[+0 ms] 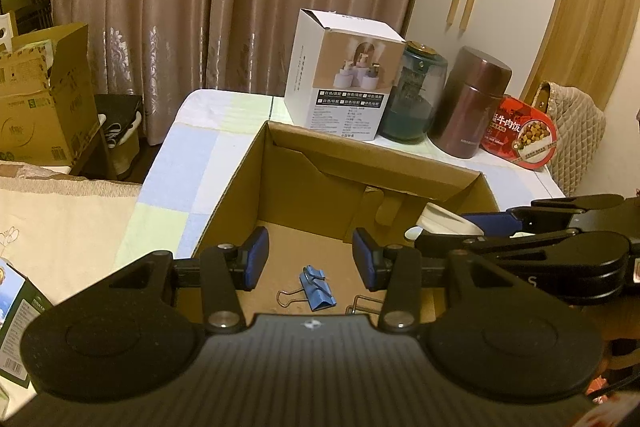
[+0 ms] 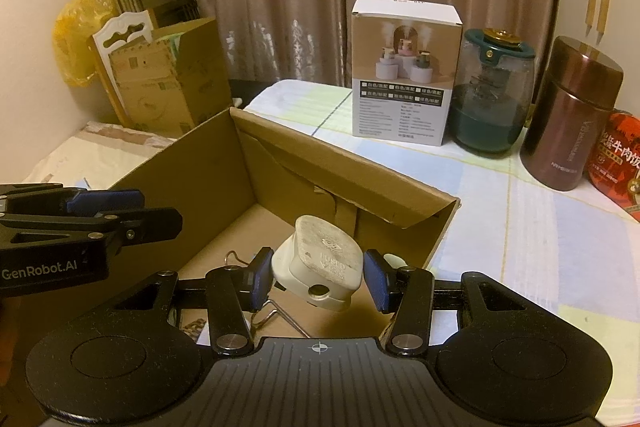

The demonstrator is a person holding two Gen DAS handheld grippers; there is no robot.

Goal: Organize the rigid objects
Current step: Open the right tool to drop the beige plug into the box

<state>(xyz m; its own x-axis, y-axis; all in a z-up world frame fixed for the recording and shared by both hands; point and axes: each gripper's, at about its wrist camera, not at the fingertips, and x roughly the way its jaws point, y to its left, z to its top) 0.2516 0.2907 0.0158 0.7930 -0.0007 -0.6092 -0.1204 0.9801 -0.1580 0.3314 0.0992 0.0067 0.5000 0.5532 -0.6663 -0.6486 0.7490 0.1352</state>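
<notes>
Right hand-held gripper (image 2: 318,277) has its blue pads pressed on the two flanks of a white plug adapter (image 2: 320,267), held just above the open cardboard box (image 2: 320,163). Left hand-held gripper (image 1: 310,259) hangs over the same box, jaws part open with nothing between them; a blue binder clip (image 1: 316,287) lies on the box floor below it.

Handling judgement, adapter: rigid moulded plastic, light, not fragile. Shell is smooth and rounded at the top (slippery if pinched there), so the flat side faces where the pads now sit look the right place. Metal pin at its lower end (image 2: 319,291) is best kept clear of the pads.

Binder clip: stiff sprung steel, very light, wire loops fold flat. Best taken across the blue body, not the loops.

A second wire clip handle (image 2: 280,311) shows beneath the adapter; its body is hidden.

Box stands on the tabletop (image 2: 520,227), near a white carton (image 2: 404,75).
</notes>
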